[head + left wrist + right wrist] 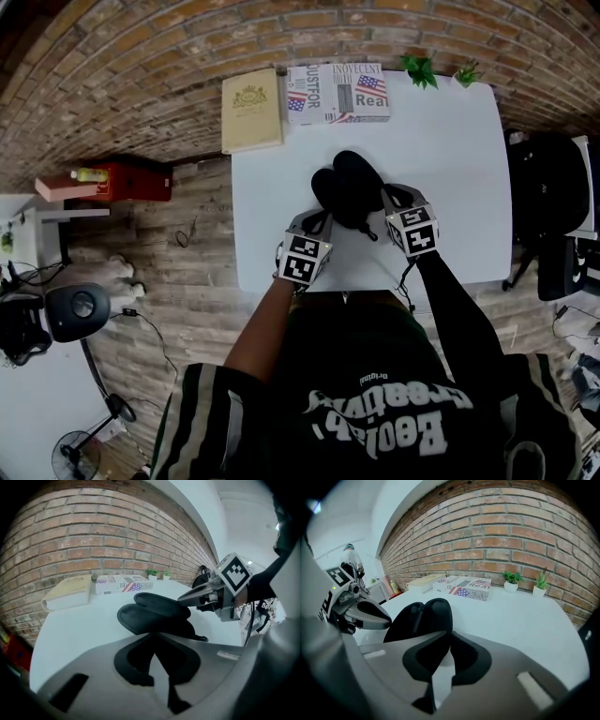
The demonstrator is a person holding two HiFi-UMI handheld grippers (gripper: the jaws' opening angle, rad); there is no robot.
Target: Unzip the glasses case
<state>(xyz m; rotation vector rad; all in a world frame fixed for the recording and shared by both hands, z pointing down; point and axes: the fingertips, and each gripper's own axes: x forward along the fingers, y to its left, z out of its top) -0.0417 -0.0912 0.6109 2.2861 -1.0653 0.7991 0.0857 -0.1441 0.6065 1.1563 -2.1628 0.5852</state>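
The black glasses case lies on the white table, its two shells spread apart in a V. My left gripper is shut on the near rim of the lower left shell. My right gripper is shut on the edge of the raised right shell; the left gripper view shows its closed tips meeting that shell. A short black zipper strap trails from the case's near end. Where the pads touch is hidden by the jaws themselves.
A cream book and a flag-printed box lie along the table's far edge, with two small potted plants at the far right corner. A black chair stands right of the table; a brick wall is behind.
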